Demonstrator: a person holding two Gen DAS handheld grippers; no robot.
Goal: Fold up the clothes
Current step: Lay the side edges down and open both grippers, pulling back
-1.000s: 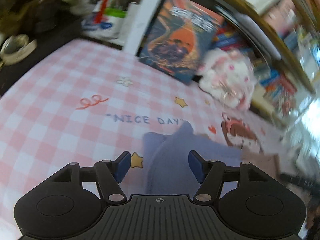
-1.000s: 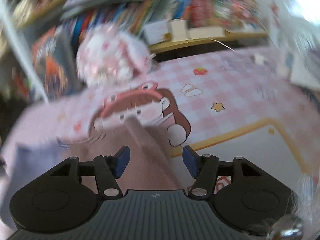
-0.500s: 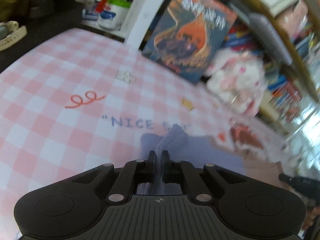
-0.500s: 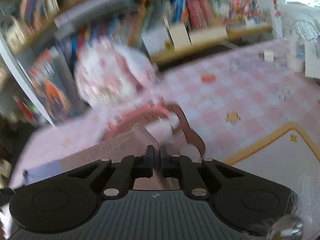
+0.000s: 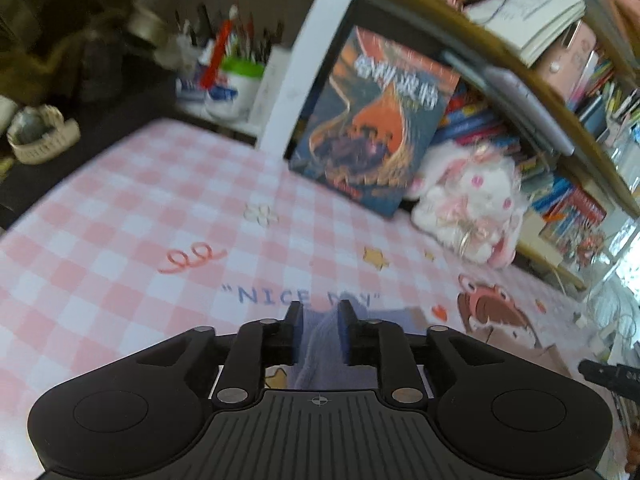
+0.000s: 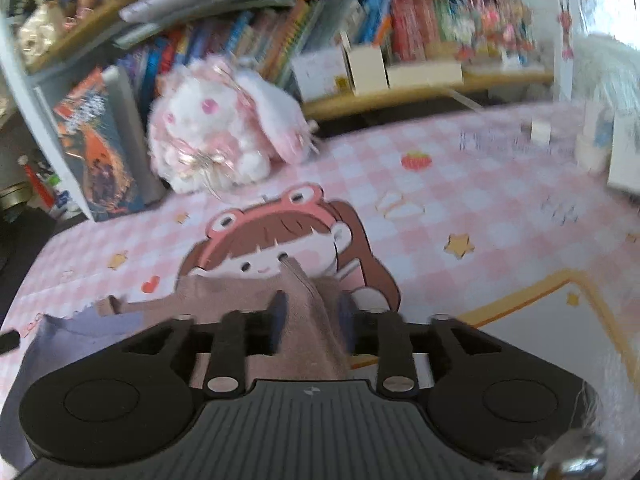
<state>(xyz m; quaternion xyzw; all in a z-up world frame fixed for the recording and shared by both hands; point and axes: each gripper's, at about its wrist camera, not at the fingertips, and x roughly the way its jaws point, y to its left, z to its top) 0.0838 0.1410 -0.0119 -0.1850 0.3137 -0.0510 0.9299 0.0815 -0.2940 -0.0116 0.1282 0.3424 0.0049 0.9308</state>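
Observation:
A garment with a lavender part (image 5: 320, 344) and a dusty-pink part (image 6: 316, 320) lies on the pink checked tablecloth (image 5: 120, 208). My left gripper (image 5: 320, 320) has its jaws slightly apart with a ridge of lavender cloth between them. My right gripper (image 6: 312, 312) has its jaws parted a little wider around a raised fold of the pink cloth. The lavender part also shows at the lower left of the right wrist view (image 6: 80, 328). The right gripper's tip shows at the right edge of the left wrist view (image 5: 608, 372).
A white and pink plush rabbit (image 6: 220, 136) and a leaning book (image 5: 372, 120) stand at the table's back edge before a crowded bookshelf (image 6: 400, 32). A pen cup (image 5: 236, 84) stands far left. Small boxes (image 6: 596, 136) sit at the far right.
Both grippers closed on the cloth from wide open, then their jaws parted slightly again. The cloth folds still stand between the fingers. Both views have lifted a little.

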